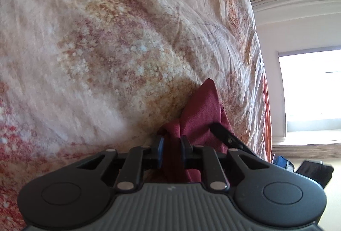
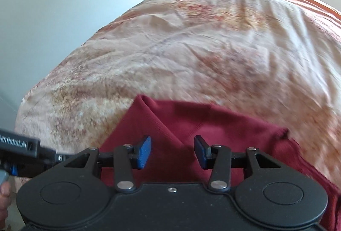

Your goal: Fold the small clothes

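In the left wrist view, the left gripper (image 1: 172, 151) at lower centre pinched a bunched fold of the maroon garment (image 1: 202, 107), which rose toward the frame's right over the bedspread (image 1: 106, 39). In the right wrist view, the right gripper (image 2: 172, 151) had its fingers spread, gripping nothing, above the maroon garment (image 2: 213, 124) stretching left to right across the lower frame.
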